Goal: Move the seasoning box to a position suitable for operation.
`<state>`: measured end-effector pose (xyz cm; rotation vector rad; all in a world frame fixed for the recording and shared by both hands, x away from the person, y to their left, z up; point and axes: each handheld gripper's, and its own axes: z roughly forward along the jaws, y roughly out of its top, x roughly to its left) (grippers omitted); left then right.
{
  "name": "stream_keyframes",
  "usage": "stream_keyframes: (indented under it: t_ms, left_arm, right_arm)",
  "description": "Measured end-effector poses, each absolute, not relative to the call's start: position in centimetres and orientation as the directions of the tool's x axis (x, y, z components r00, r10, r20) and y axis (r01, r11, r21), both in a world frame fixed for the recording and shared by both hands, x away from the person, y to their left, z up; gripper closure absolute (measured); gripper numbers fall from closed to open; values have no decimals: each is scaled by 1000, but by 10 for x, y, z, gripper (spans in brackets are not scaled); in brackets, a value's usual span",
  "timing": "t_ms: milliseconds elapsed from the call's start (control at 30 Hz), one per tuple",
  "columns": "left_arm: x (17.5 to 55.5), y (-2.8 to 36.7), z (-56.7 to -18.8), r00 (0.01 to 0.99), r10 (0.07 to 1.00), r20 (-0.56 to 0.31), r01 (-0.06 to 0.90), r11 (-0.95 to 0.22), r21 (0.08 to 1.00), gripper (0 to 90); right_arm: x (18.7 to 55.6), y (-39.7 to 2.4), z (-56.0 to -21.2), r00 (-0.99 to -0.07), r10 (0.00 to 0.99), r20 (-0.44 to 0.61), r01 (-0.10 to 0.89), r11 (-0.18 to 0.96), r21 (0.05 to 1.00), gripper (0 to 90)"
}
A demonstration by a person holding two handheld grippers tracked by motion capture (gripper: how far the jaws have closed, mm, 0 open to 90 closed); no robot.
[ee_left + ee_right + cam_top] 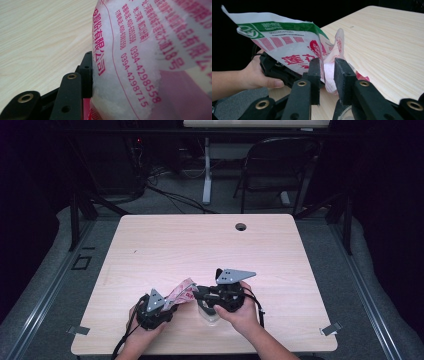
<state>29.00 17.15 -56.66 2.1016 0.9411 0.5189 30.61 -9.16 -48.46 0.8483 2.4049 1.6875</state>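
The plastic bag (294, 42) is hanging just above the near edge of the wooden table (200, 240), between the two grippers. The left gripper (159, 306) is pressing its jaws against the bag's white filling, gripping it partly open. The right gripper (328, 75) is standing with its jaws apart, the bag's torn edge loose between them. Red Chinese print is running across the bag; "0394-4298558" and "0394-4298715" (140, 82) are showing clearly, and a green band is crossing the top.

The bag (181, 291) is a crinkly plastic one, white with red writing, red stripes and a green band near its top. It holds something white inside. It is held up off the near part of the desk (165, 245), its open top up.
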Motion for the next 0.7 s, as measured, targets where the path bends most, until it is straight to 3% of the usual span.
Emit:
stream_keyframes:
  t_ms: [700]
  left_arm:
    - [306,173,-539,631,763,143,369,-456,810,587]
  right_arm:
    - [301,-126,-484,-784,567,254,407,160,899,612]
